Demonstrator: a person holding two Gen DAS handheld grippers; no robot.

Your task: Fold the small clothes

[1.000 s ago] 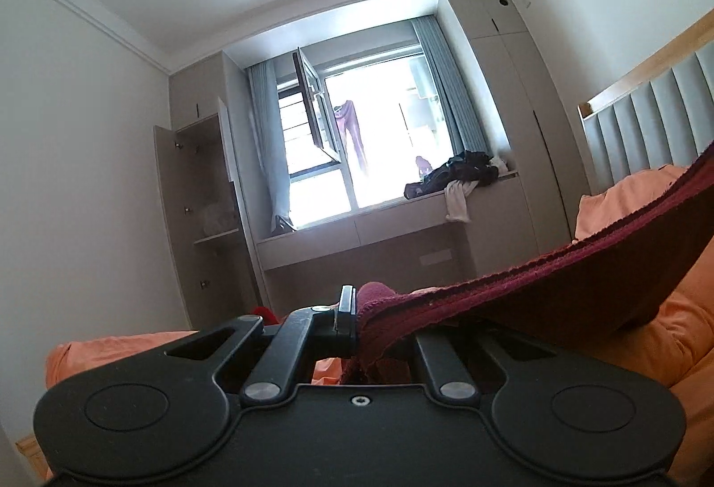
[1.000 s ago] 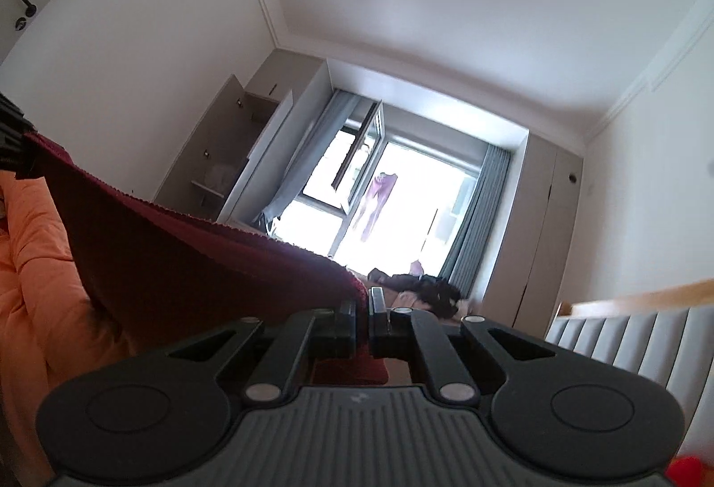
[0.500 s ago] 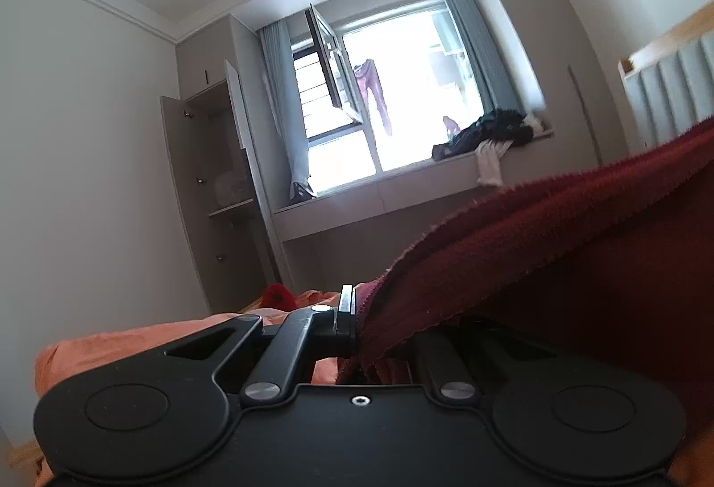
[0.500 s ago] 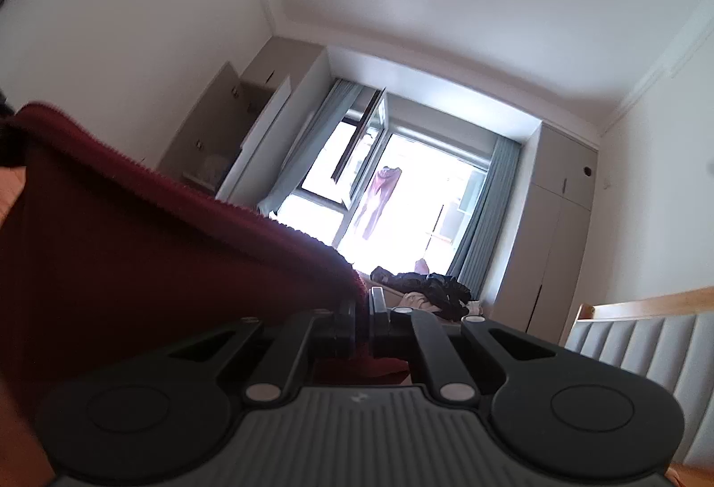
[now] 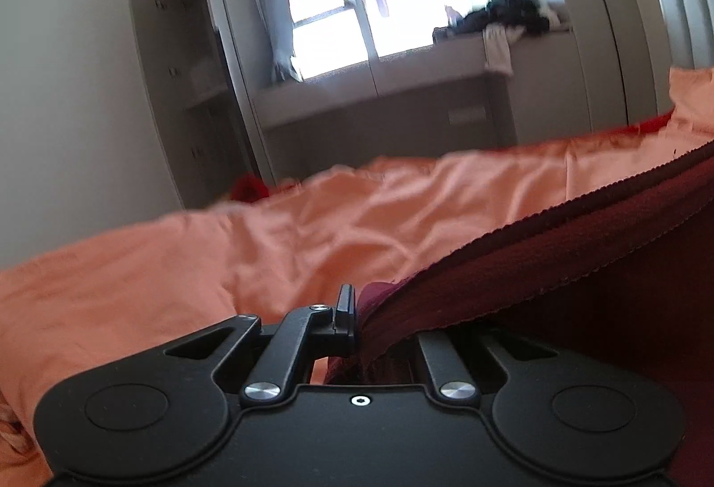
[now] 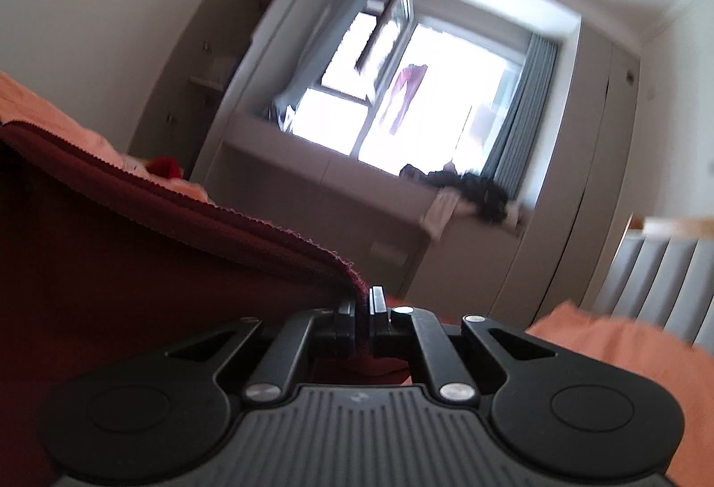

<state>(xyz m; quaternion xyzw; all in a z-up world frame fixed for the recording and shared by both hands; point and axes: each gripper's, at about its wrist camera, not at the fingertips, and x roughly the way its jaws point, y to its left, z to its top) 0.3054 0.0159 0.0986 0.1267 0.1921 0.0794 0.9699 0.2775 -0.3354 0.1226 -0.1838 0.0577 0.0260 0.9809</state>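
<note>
Left hand-held gripper (image 5: 357, 310): clamped on one corner of the dark red cloth (image 5: 580, 255), lower centre of frame.
Right hand-held gripper (image 6: 367, 308): clamped on another corner of the cloth (image 6: 134, 264), lower centre.
Cloth: stretched between both grippers, over the bed.
Bed: orange cover (image 5: 223, 255), crumpled, across mid-frame.
Window (image 6: 424, 98): upper centre, bright; clothes pile (image 6: 473, 188) on the ledge.

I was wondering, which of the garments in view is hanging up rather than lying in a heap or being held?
The purple garment outside the window hangs full length; the dark clothes pile lies heaped on the sill, and the maroon cloth is clamped in both tools.
</note>
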